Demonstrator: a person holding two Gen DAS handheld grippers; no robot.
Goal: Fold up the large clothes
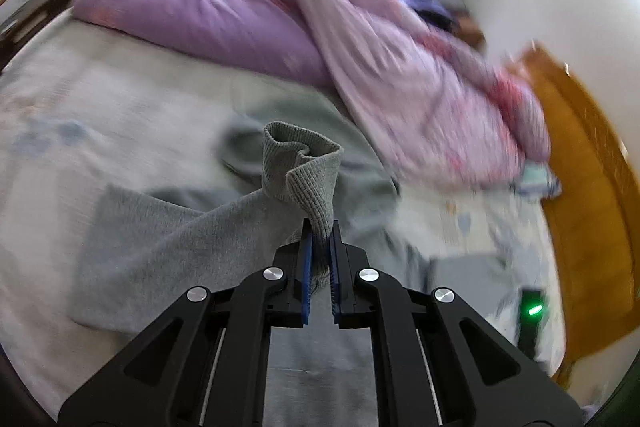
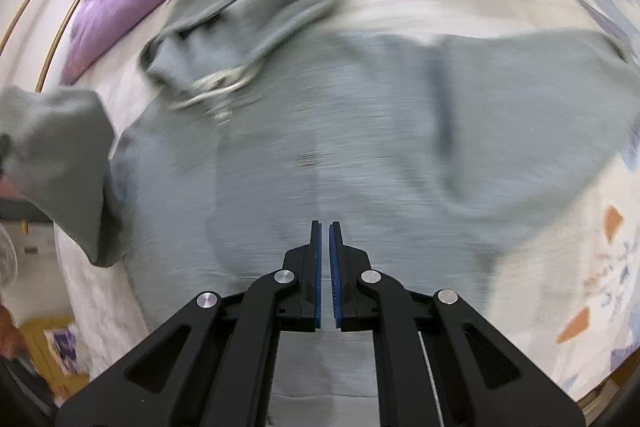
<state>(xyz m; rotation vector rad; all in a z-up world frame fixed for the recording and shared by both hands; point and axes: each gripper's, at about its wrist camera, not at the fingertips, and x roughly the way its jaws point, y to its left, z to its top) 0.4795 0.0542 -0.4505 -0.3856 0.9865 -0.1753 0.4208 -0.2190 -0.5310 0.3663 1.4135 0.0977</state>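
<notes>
A grey hooded sweatshirt lies spread on the bed, its hood bunched at the far left. In the left wrist view my left gripper is shut on the ribbed cuff of one sleeve, which hangs lifted off the bed. That raised sleeve also shows at the left edge of the right wrist view. My right gripper hovers over the sweatshirt's body, pointing down, its blue pads almost together with nothing between them. Both views are blurred by motion.
A pale patterned bed sheet lies under the sweatshirt. A purple duvet and a pink blanket are heaped along the far side. An orange wooden panel stands at the right, with a small black device with a green light near it.
</notes>
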